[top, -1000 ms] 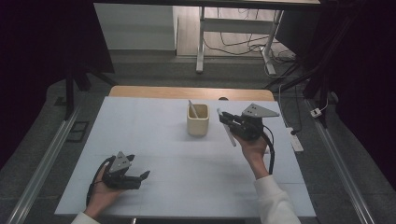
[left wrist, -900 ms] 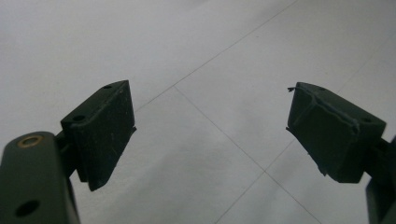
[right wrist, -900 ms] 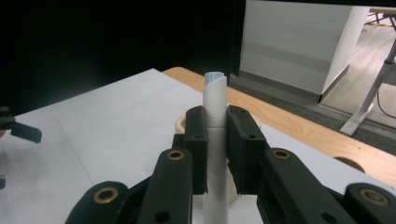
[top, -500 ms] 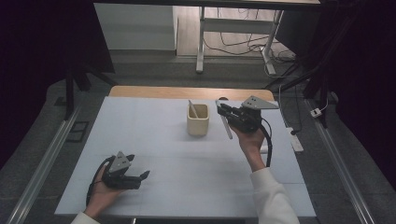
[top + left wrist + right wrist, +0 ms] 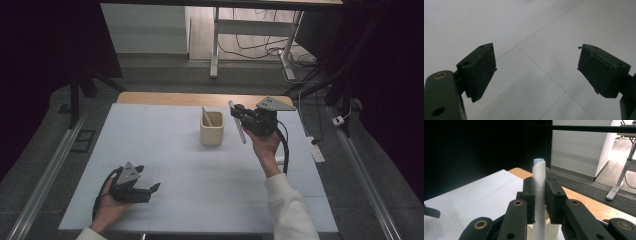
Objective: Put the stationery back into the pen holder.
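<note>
High view: the worktop (image 5: 165, 150) is a broad pale sheet with a strip of wood showing along its far edge, and most of it lies bare, so there is plenty of room to move on every side of the cup (image 5: 211, 129). The cup stands right of centre toward the far edge, with one stick (image 5: 206, 117) already leaning inside it. Over the last second the right gripper (image 5: 239, 116) has travelled up and leftward from a spot well to the right of the cup, and it now hangs just beside the cup's right rim; its jaws are clamped on a white tube (image 5: 238, 122) that slants down toward the near side, its lower end beside the cup wall rather than over the mouth. I read that as the carry nearly finished and the placing not yet begun: the tube must still be brought over the opening and stood more upright before it is let go. In the right gripper view the tube (image 5: 539, 202) runs straight up between the two pads, held firmly around its middle, with the cup's pale rim just visible below. The left gripper (image 5: 150, 188) has not moved; it rests on the worktop near the front left edge, well apart from the cup, jaws spread wide with nothing between them, as the left gripper view confirms.
</note>
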Motion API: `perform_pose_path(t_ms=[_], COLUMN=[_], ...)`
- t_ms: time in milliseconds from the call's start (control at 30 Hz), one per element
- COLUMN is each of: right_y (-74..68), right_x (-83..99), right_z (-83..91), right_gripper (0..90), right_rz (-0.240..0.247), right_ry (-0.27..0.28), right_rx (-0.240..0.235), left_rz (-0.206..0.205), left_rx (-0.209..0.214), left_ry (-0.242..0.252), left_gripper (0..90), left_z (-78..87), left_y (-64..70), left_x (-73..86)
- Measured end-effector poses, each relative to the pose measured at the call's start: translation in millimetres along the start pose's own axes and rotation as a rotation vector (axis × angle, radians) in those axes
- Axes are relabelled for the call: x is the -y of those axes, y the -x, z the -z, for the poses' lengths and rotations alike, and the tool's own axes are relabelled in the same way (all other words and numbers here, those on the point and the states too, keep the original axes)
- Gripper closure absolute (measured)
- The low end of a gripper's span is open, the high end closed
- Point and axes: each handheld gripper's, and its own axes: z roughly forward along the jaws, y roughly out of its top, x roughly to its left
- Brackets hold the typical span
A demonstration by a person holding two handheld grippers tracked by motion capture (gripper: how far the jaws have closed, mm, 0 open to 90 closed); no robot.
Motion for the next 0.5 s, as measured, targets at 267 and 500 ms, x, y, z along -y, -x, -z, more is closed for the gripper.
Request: perform_pose_path(t_ms=[267, 500], right_y=[2.3, 3.6], right_x=[-4.6, -7.2], right_z=[-6.9, -12.1], right_gripper=[78.1, 78.1], right_rz=[-0.018, -0.029], right_ry=[0.012, 0.018], right_rx=[-0.009, -0.008], left_rz=[0.001, 0.001], left_rx=[0.001, 0.002], left_ry=[0.001, 0.002], left_gripper=[15.1, 15.2], left_z=[0.2, 0.3], left_y=[-0.2, -0.2], left_x=[0.0, 0.0])
